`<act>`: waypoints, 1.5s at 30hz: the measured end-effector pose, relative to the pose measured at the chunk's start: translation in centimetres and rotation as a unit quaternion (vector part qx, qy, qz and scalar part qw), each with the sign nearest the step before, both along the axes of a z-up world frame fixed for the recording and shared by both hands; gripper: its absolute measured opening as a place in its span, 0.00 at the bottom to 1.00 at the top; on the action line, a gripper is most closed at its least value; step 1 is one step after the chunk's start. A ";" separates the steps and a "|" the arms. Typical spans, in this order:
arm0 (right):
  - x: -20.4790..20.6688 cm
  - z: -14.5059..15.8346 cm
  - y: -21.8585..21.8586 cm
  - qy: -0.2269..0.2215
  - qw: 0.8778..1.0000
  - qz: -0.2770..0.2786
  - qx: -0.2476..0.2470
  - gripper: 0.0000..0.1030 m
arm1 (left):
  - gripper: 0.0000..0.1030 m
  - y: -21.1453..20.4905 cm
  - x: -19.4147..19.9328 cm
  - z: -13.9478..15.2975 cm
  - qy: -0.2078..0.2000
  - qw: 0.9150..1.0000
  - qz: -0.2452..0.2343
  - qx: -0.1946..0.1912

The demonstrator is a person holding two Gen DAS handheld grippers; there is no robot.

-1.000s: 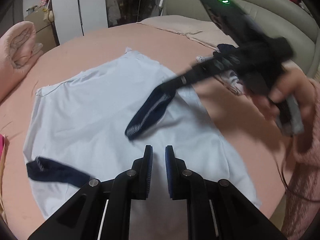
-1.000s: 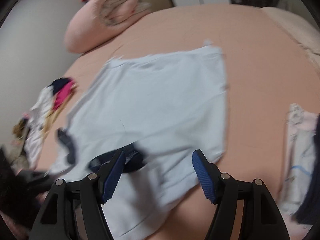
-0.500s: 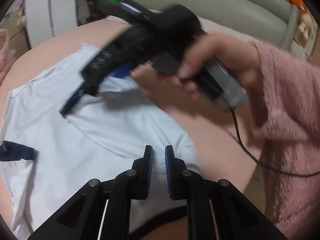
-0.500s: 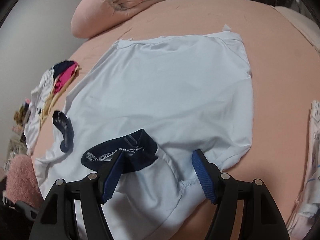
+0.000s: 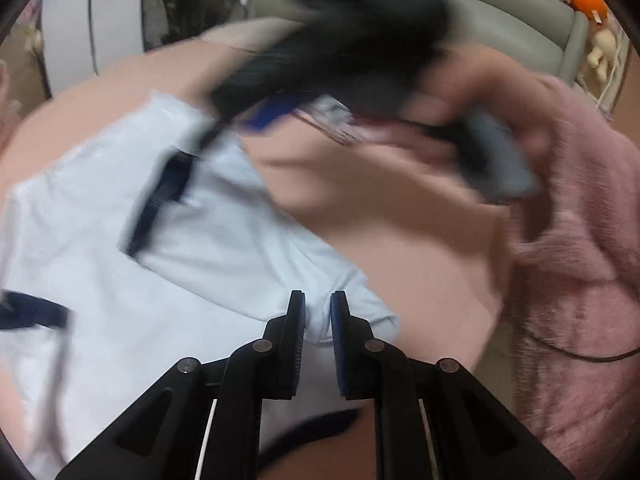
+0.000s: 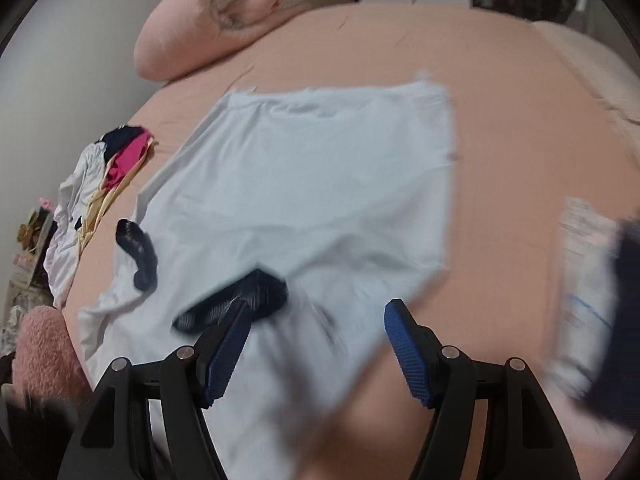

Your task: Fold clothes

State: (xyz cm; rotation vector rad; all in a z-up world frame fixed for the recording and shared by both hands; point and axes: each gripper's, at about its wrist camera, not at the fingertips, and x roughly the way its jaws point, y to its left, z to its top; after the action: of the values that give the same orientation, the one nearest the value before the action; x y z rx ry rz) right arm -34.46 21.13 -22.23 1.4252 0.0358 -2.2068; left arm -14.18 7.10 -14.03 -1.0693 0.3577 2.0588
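Two handheld grippers work over a pale blue T-shirt (image 6: 304,184) spread flat on a pink bed (image 6: 520,112). At the bottom of the left wrist frame, the left gripper (image 5: 318,320) hangs with its pads nearly together, a narrow gap between them and nothing caught, just above the shirt's near edge. At the bottom of the right wrist frame, the right gripper (image 6: 318,320) stands wide open and empty over the shirt's navy-trimmed sleeve (image 6: 236,300). A second navy cuff (image 6: 138,252) lies at the shirt's left side. Farther left sits a pile of mixed clothes (image 6: 100,184); a rolled pink blanket (image 6: 216,20) fills the upper left.
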 end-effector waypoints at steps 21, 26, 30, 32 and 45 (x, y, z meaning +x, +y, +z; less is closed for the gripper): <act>7.0 -4.5 -2.9 -0.072 0.989 0.117 0.059 0.69 | 0.11 -1.5 -7.7 -0.1 0.052 0.992 0.113 -0.014; 7.0 -4.6 -2.7 -0.079 0.989 0.116 0.046 0.69 | 0.11 -1.4 -7.5 0.6 0.061 0.993 0.098 -0.033; 7.0 -4.7 -2.5 -0.086 0.989 0.113 0.038 0.69 | 0.11 -1.0 -8.0 0.0 0.062 0.993 0.094 -0.048; 7.1 -4.6 -2.5 -0.087 0.989 0.112 0.035 0.69 | 0.11 -0.3 -8.8 -1.3 0.066 0.989 0.099 -0.084; 6.8 -4.6 -4.2 -0.064 0.987 0.138 0.055 0.70 | 0.14 -1.5 -10.6 -2.3 0.027 0.986 0.148 -0.074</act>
State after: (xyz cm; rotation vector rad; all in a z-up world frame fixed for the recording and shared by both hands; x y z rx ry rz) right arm -27.63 16.92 -26.81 1.5184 0.2961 -1.9101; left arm -24.78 5.65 -16.34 -1.2164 0.4030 2.3587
